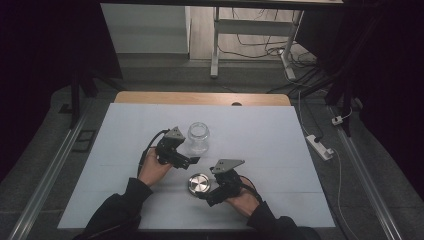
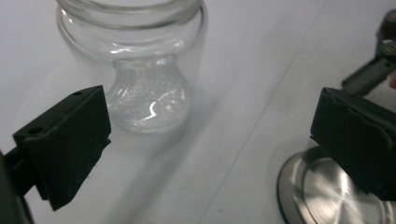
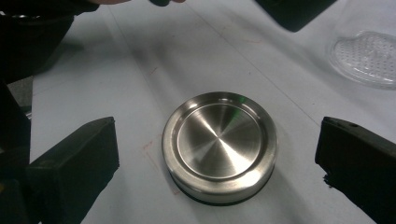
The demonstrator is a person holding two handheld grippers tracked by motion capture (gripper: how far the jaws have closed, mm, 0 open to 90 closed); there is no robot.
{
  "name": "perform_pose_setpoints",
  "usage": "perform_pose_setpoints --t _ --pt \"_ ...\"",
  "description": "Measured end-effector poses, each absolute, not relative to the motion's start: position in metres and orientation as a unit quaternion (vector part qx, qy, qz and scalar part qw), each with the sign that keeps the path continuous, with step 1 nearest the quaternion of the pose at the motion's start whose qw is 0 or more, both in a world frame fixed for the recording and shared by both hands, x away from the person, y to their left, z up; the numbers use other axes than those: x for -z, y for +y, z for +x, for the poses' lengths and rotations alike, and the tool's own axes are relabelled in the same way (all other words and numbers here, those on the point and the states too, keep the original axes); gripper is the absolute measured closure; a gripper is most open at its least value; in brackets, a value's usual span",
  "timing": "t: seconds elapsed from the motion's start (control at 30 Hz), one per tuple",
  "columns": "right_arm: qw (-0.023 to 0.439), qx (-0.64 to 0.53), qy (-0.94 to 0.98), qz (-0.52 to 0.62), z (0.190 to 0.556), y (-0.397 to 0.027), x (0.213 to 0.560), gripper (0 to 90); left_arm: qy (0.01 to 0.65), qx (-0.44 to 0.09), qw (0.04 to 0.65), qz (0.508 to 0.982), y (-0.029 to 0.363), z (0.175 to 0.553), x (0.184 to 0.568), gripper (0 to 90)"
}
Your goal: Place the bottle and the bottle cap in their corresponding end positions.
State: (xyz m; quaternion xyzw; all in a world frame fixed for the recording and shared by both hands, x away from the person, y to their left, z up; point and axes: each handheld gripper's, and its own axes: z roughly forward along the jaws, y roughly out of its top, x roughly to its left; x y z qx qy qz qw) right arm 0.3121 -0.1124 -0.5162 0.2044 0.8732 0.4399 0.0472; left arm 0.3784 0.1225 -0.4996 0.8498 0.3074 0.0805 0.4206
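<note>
A dim room with dark curtains is seen around a table (image 1: 280,150) covered in a pale sheet, with a wooden edge at its far side. A metal lid (image 1: 199,183) is taken as the landmark: it lies flat on the sheet near the table's near edge, its brushed steel top facing up and a dark rim seen underneath. A clear glass jar (image 1: 197,137) is stood upright beyond the lid, well apart from it, with its mouth uncovered. The left hand-held gripper (image 1: 194,160) is held between the jar and the lid, to the lid's far left; its jaws are spread wide and nothing is held between them, the jar being seen past one pad and the lid's edge beside the other in the left gripper view. The right hand-held gripper (image 1: 202,194) is held just beside the lid on its near right side. Its jaws are parted wide, the lid is framed between them in the right gripper view, and neither pad is pressed against it.
</note>
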Motion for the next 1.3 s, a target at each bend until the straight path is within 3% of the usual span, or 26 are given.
perform_pose_setpoints --t 0.47,1.3 --pt "0.063 -0.441 0.872 0.202 0.31 -0.118 0.511 0.0 0.314 -0.061 0.448 0.835 0.135 0.351 0.498 0.0" --pt "0.068 -0.434 0.873 0.212 0.308 -0.133 0.508 0.0 0.292 -0.074 0.438 0.847 0.134 0.309 0.498 0.0"
